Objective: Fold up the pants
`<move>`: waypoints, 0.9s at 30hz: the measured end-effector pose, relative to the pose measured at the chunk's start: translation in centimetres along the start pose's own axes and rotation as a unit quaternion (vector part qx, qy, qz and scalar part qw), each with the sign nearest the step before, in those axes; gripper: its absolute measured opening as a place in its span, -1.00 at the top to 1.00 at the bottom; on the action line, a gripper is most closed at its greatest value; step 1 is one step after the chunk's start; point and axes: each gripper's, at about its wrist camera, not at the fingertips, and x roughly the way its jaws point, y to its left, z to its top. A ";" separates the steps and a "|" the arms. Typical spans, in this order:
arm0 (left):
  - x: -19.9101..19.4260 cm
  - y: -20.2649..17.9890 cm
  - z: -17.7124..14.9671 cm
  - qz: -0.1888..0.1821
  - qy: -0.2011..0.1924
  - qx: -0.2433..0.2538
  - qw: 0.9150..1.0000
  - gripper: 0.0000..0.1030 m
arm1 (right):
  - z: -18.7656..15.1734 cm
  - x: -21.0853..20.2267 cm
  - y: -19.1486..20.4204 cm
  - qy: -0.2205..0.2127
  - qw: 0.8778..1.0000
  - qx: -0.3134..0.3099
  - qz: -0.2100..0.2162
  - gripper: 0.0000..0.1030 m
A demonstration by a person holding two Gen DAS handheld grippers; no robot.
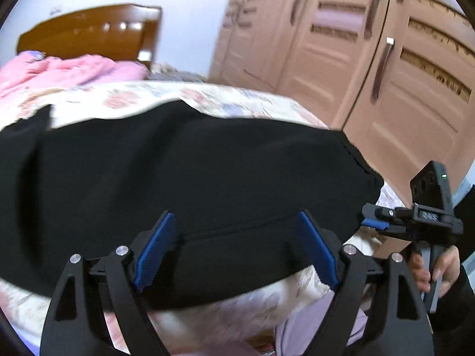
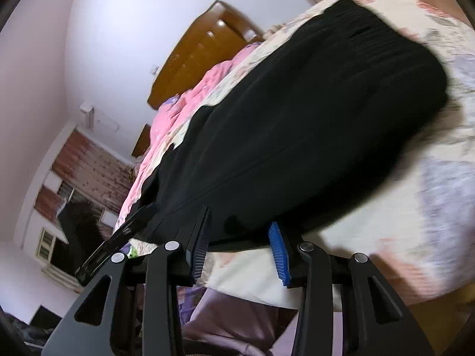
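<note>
Now my bed [image 1: 225,101] carries the black pants [image 1: 190,178], laid flat with their long axis running across my front. Just ahead of my left tool [image 1: 236,246] lies their near edge, jaws wide apart, empty. My right tool [image 2: 240,246] sits at the same edge, part open, gripping nothing. No readable writing.

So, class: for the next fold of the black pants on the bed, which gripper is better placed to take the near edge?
Probably the left gripper: its open jaws frame the near edge of the black pants, at the seam. The right gripper, also open, sits at the corner, mostly over floral bedspread.
</note>
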 end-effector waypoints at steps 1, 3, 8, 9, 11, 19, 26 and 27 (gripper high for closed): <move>0.9 -0.3 0.1 -0.010 0.009 -0.001 1.000 -0.63 | -0.2 0.7 0.4 0.005 1.000 -0.005 0.003 0.42; 2.7 -0.8 0.4 -0.028 0.023 -0.004 0.999 -0.63 | -0.4 1.7 0.7 0.009 1.000 -0.011 -0.004 0.73; 3.4 -1.9 0.0 -0.028 0.034 0.018 0.999 -0.63 | -1.2 0.2 2.3 -0.011 0.998 -0.053 -0.016 0.87; 3.3 -1.9 0.0 -0.025 0.031 0.022 0.999 -0.64 | -1.4 0.0 2.6 -0.010 0.998 -0.057 -0.018 0.87; 3.1 -1.8 0.2 -0.020 0.025 0.027 0.999 -0.71 | -1.5 0.4 2.0 -0.002 0.999 -0.045 -0.020 0.87; 4.9 -1.8 -0.8 0.013 0.053 0.065 0.996 -0.76 | -1.7 0.6 0.5 0.011 1.000 -0.021 -0.017 0.65; 2.9 -1.3 0.6 0.023 0.034 0.083 0.996 -0.81 | -1.3 -4.1 4.1 -0.020 0.989 -0.108 -0.102 -0.36; 2.3 -0.6 1.3 0.031 0.026 0.075 0.996 -0.84 | -0.8 -4.8 4.8 -0.031 0.986 -0.123 -0.110 -0.36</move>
